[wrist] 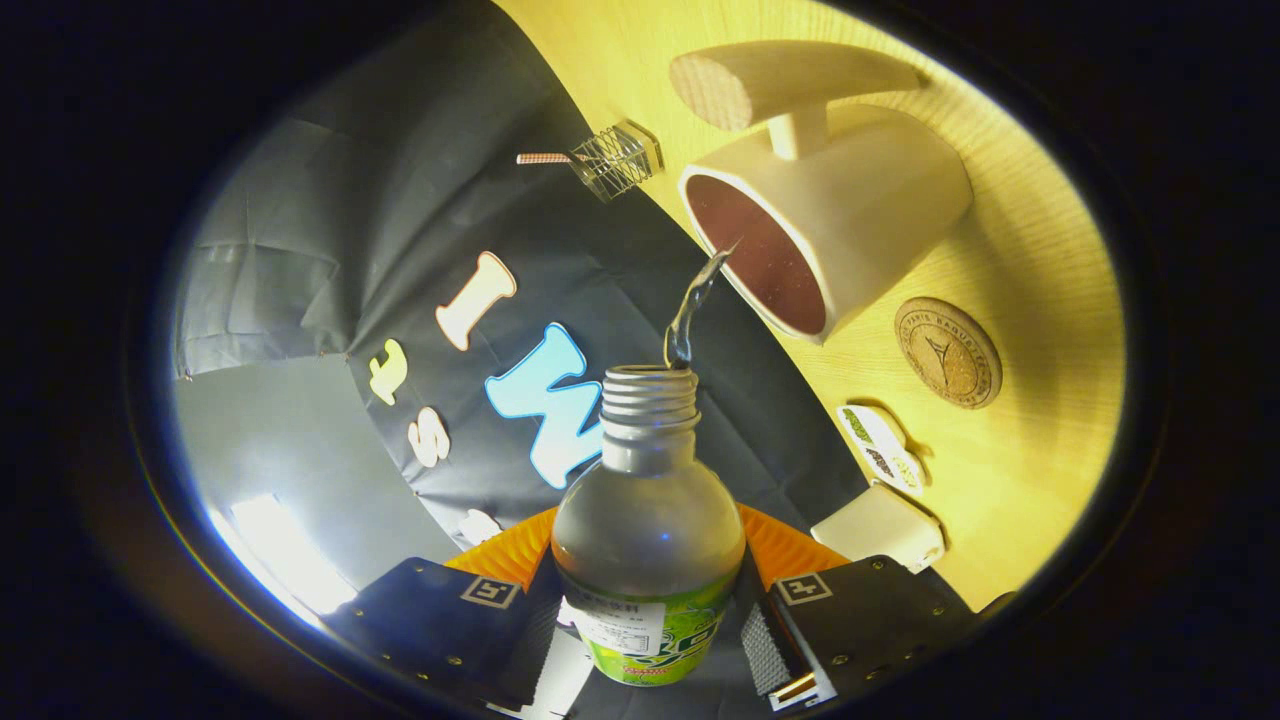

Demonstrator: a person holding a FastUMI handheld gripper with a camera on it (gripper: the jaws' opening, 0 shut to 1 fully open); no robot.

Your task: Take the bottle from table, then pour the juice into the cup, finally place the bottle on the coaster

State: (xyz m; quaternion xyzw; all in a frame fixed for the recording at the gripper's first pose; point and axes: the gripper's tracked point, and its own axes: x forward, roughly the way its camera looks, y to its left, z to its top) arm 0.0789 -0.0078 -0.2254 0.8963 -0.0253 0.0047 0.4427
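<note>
While the tool (648, 625) clamps the uncapped bottle (647, 540) between both fingers, its mouth tilts just beside the cup (860, 215), a thin stream (692, 305) reaching the rim, near the coaster (947, 352).

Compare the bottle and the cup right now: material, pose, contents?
The bottle is clear plastic with a green label and a threaded, uncapped neck; the cup is opaque white with a dark reddish inside. The bottle sits gripped between the gripper fingers, tipped toward the cup; the cup stands on the wooden table. Liquid is leaving the bottle in a thin stream and arcing into the cup. Both have open mouths.
</note>
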